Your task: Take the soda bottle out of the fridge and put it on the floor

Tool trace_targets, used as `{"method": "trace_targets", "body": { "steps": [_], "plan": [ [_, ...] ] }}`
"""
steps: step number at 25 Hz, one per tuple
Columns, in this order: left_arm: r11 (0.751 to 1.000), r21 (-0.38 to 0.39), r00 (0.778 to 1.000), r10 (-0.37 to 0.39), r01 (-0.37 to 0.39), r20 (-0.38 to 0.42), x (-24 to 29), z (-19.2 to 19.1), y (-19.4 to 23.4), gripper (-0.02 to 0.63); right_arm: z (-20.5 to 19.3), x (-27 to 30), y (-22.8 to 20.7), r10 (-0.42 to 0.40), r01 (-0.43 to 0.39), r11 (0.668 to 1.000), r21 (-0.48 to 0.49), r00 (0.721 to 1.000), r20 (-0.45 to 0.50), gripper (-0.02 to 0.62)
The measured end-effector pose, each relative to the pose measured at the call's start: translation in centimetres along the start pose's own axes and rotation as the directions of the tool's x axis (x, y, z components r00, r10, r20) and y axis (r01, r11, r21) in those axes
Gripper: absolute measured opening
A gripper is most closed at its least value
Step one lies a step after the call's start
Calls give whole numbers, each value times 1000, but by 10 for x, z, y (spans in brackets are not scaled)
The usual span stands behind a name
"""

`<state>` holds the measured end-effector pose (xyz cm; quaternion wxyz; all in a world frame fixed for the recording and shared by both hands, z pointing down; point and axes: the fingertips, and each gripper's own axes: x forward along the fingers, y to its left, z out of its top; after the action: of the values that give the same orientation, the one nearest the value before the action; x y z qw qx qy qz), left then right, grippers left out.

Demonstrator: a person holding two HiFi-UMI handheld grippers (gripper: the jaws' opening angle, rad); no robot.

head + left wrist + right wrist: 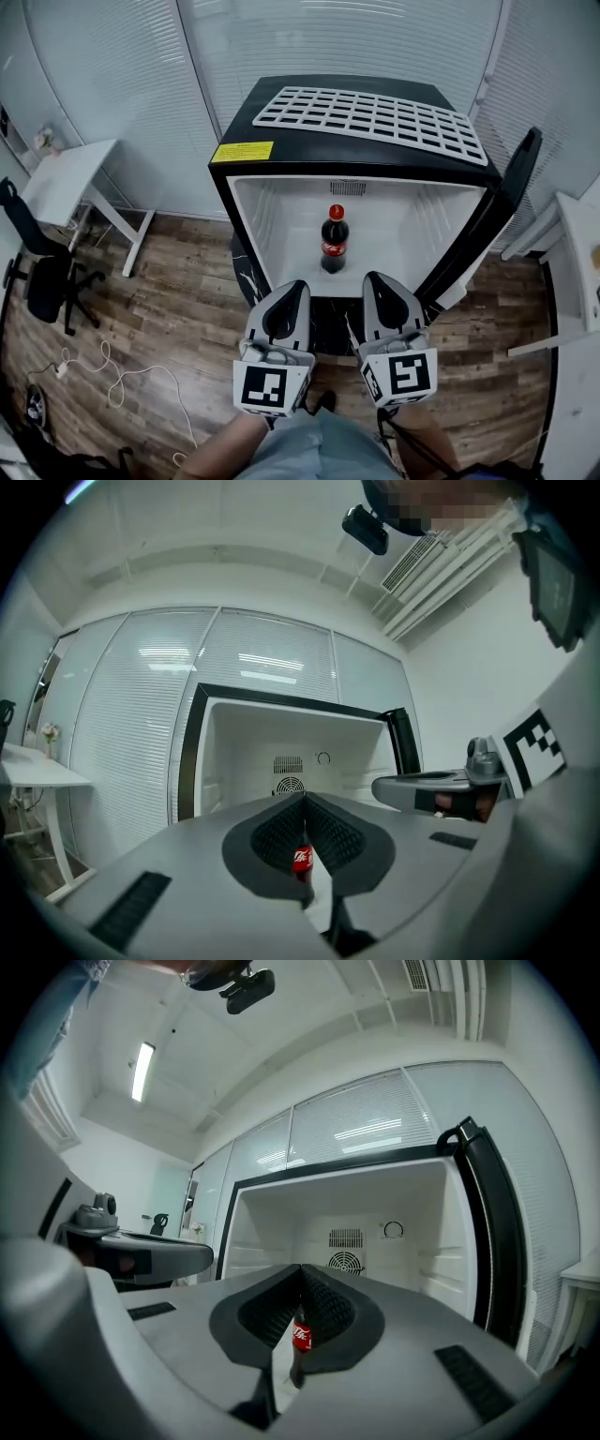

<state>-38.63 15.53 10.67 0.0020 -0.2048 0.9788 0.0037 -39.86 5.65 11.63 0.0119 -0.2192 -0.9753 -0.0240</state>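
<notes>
Wood-plank floor [169, 309] and white blinds surround an open black fridge [234, 117]. Inside it the bottle [335, 239] stands upright on the white bottom, about mid-width, with a red cap and label. The door [487, 225] is swung out to the right, and a white grille [375, 117] lies on the fridge top. Just near of the opening, the left gripper [298, 286] and right gripper [373, 278] hang side by side, well short of the bottle. Each has its jaws pressed together on nothing. Far left stand a white desk [66, 173] and a black chair [42, 267]. A white cable [122, 370] trails on the floor nearby.
</notes>
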Motion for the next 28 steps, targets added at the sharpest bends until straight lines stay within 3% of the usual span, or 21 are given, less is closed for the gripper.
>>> {"method": "trace_targets", "body": {
  "steps": [9,13,16,28],
  "plan": [
    [1000,-5,999,-30,30,-33,55,-24,28,17,-19,61,-12,26,-26,1000,6,999,-34,25],
    [999,-12,998,-34,33,-51,75,-35,39,17,-28,89,-10,84,-84,996,10,995,-51,183],
    [999,-21,997,-34,33,-69,85,-44,45,17,-35,106,-13,98,-97,995,11,993,-71,221],
    [998,-33,993,-48,45,-107,121,-59,59,17,-46,166,-24,122,-125,992,-16,983,-134,225]
  ]
}}
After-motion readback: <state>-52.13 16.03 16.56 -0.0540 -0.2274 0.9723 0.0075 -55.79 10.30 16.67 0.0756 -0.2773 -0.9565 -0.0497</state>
